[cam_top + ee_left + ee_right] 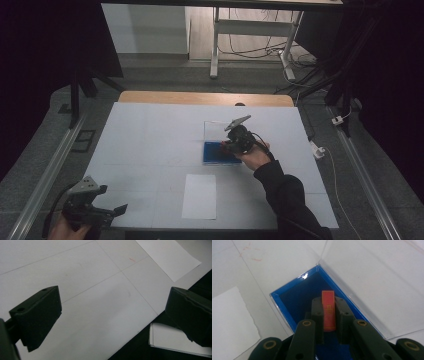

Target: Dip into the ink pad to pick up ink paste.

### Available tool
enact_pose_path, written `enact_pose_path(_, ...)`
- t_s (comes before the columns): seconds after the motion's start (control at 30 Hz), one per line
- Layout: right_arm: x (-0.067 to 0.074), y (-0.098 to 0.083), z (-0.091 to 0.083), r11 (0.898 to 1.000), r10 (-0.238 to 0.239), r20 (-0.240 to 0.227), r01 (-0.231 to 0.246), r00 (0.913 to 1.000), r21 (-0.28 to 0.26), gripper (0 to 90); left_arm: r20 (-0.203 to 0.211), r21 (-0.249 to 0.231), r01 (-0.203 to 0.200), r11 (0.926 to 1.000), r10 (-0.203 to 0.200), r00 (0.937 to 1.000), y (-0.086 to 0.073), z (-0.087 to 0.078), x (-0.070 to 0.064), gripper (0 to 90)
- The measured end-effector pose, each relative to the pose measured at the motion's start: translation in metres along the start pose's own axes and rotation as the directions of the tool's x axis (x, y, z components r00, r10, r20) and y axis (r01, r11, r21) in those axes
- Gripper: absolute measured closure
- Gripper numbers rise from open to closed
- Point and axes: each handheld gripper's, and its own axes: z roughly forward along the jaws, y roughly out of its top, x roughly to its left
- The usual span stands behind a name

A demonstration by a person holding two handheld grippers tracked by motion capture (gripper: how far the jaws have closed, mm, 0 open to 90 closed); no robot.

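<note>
Clamping red block over blue box

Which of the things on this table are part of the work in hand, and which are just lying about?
In the job:
- red block, clamped in the right gripper
- blue box below it, its clear lid open

Lying about:
- white sheet on the table
- paper stack past the table's edge
- left gripper, jaws open, idle
</note>
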Motion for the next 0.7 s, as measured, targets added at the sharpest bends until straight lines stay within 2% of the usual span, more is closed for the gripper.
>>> enact_pose_path(0.13, 0.0024, -0.0011, 0.0059, 1.0, -0.005, 0.008, 0.005, 1.0, 0.024, 79.2, 0.0, 0.0, 0.0, 1.0, 0.0, 1.0, 0.0001, 0.0, -0.0002, 0.8)
enact_pose_path(0.3, 0.0051, -0.0018, 0.0076, 1.0, -0.017, 0.024, 0.017, 0.9996, 0.022, 79.7, 0.0, 0.002, 0.002, 1.0, -0.002, 1.0, 0.0003, 0.0005, 0.0001, 0.8)
enact_pose_path(0.43, 0.0069, -0.004, 0.0087, 1.0, -0.007, 0.038, 0.006, 0.9992, 0.008, 80.0, -0.001, 0.007, 0.002, 1.0, -0.002, 1.0, 0.0006, 0.0008, -0.0004, 0.8)
enact_pose_path(0.57, 0.0052, -0.0048, 0.0088, 1.0, 0.001, 0.03, -0.001, 0.9996, 0.006, 80.1, -0.003, 0.012, 0.001, 0.9999, -0.001, 1.0, 0.0011, 0.0016, -0.0006, 0.8)
enact_pose_path(0.7, 0.0083, -0.0045, 0.0092, 1.0, -0.01, 0.045, 0.009, 0.9989, 0.006, 80.2, -0.002, 0.016, 0.004, 0.9999, -0.004, 1.0, 0.0017, 0.0023, 0.0002, 0.8)
